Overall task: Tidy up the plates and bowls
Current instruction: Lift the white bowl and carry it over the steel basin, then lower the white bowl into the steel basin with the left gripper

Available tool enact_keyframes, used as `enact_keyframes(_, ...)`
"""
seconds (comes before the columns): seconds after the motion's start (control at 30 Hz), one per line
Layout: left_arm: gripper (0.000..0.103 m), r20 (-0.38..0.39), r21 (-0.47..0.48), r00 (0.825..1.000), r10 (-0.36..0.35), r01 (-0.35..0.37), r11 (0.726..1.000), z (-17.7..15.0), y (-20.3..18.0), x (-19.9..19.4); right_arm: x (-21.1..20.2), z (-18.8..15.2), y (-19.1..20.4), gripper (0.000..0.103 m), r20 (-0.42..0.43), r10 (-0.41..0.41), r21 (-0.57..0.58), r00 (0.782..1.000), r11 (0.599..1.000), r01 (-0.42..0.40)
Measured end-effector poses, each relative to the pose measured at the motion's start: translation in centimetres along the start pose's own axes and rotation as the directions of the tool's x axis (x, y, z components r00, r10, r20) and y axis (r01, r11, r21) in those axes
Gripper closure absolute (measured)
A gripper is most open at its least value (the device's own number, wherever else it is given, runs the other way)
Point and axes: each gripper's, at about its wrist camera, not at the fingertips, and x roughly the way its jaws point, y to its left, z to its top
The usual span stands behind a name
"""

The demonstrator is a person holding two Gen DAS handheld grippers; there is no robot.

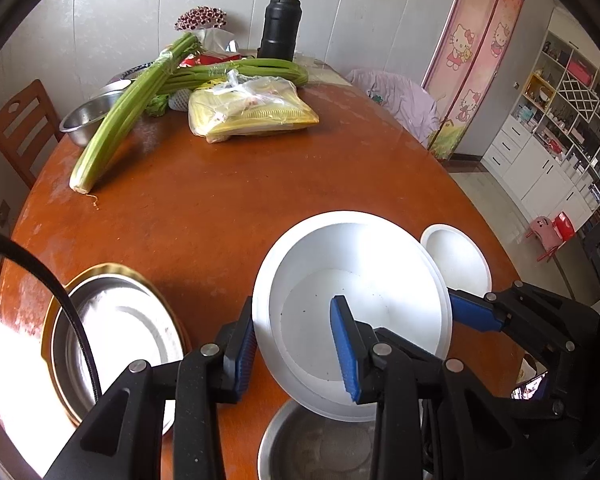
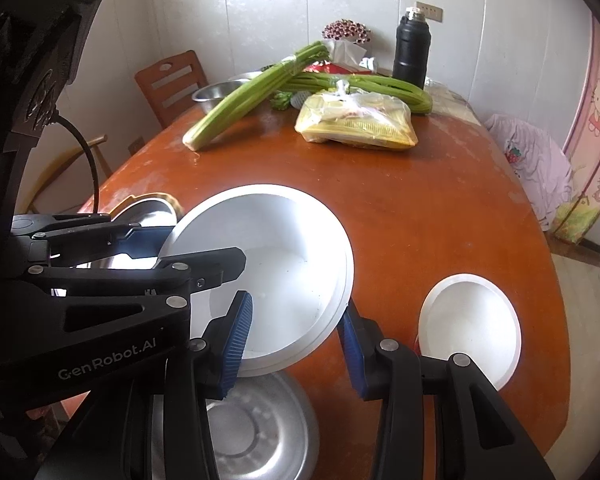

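Observation:
A large white bowl (image 1: pixel 352 304) (image 2: pixel 276 272) hangs tilted above the brown table, over a steel plate (image 1: pixel 320 444) (image 2: pixel 256 424) at the near edge. My left gripper (image 1: pixel 296 344) straddles its left rim, one finger inside and one outside, jaws wide apart. My right gripper (image 2: pixel 296 340) straddles its right rim the same way and also shows in the left wrist view (image 1: pixel 476 312). A small white bowl (image 1: pixel 458 258) (image 2: pixel 470 324) sits to the right. A gold-rimmed steel plate (image 1: pixel 116 332) (image 2: pixel 148 208) lies to the left.
At the far end lie celery bundles (image 1: pixel 128 108) (image 2: pixel 236 104), a yellow bagged pack (image 1: pixel 252 112) (image 2: pixel 356 120), a steel basin (image 1: pixel 84 118), a black flask (image 1: pixel 280 24) (image 2: pixel 412 46) and a wooden chair (image 1: pixel 20 128).

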Motion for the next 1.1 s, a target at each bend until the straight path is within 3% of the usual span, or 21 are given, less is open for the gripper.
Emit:
enact_keyframes(0.63,0.067,0.014,0.023,1.000,-0.007,0.007,1.000,-5.6,-1.8,-3.0,-3.5,-4.9,2.5,0.058,0.008,0.010,-0.024,1.000,1.000,-0.010)
enact_keyframes(1.1,0.067,-0.051,0.031,0.999,0.004,-0.002,1.000,-8.2,-2.0,-2.0,-2.1,-7.2,2.9,0.058,-0.064,0.039,-0.020,0.997,0.999,-0.040)
